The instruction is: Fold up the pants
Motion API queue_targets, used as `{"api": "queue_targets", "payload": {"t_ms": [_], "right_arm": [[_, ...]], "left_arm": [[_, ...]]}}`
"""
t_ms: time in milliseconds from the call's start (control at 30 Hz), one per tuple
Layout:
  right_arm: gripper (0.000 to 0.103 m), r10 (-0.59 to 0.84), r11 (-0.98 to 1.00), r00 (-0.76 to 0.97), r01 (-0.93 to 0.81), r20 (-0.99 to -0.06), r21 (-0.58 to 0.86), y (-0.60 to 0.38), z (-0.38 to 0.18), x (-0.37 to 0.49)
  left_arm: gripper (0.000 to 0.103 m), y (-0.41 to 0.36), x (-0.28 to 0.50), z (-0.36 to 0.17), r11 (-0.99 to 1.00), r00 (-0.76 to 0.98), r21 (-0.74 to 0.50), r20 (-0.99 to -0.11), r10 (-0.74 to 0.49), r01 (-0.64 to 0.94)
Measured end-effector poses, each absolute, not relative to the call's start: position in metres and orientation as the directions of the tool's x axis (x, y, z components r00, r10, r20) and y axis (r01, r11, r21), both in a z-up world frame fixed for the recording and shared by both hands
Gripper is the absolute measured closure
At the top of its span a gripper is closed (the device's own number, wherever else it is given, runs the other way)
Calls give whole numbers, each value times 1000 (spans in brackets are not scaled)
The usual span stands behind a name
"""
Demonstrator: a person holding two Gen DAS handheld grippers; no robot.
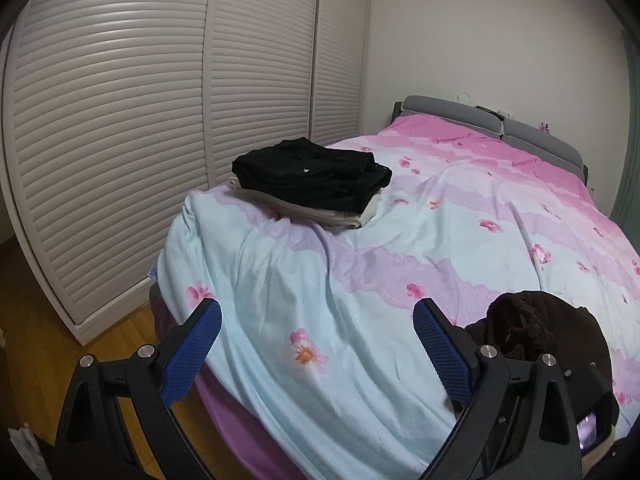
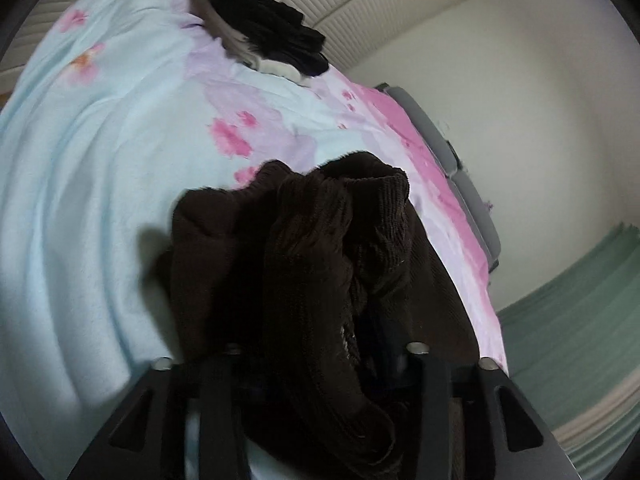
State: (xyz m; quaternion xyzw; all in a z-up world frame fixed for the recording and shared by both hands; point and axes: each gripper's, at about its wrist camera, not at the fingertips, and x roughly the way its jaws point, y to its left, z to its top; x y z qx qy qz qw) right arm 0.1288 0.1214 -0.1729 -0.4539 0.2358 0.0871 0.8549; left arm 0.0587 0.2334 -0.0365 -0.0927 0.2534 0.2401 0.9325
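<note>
Between my left tongs [image 1: 316, 344] nothing but bedspread: blue pads spread wide, empty, pointing up the bed [image 1: 460, 208] toward the headboard [image 1: 532, 136]. Right tongs [image 2: 320, 360] are buried under the brown corduroy pants [image 2: 304, 248]; the bunched fabric drapes over and between the fingers, so I can't tell from the right wrist view whether the pads press on it or it just hangs there. No clean look at the pads at all.

Pants sit as a crumpled wad at the near edge of the bed, on the pale blue part of the floral cover. In the left wrist view the same wad [image 1: 532, 328] shows just right of the left tongs' right finger, covering the other rig. So the right hand is at the pants, the left is beside them and free. Long axis: can't call it, the garment is balled up, no waistband or leg line readable.

My read: still at the start, the pants need laying out flat before any fold. The coming move turns on the left tongs going right to take a second hold on the wad.

Further up the bed, well apart, a stack of folded clothes [image 1: 312, 180], black on top, pale below. Louvred wardrobe doors [image 1: 120, 140] beyond, wood floor [image 1: 120, 344] at left.
</note>
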Motion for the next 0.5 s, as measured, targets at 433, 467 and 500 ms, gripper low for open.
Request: {"api": "queue_targets", "payload": {"t_ms": [433, 467, 500], "right_arm": [[36, 93, 717, 862, -405, -498, -567, 72, -107, 84], [36, 95, 749, 862, -392, -498, -535, 56, -99, 82], [36, 95, 769, 864, -379, -494, -515, 45, -95, 80]], "left_arm": [[2, 201, 59, -8, 899, 803, -65, -480, 352, -433], [2, 195, 62, -8, 905, 808, -61, -480, 343, -421], [2, 187, 66, -8, 915, 814, -59, -482, 324, -399]]}}
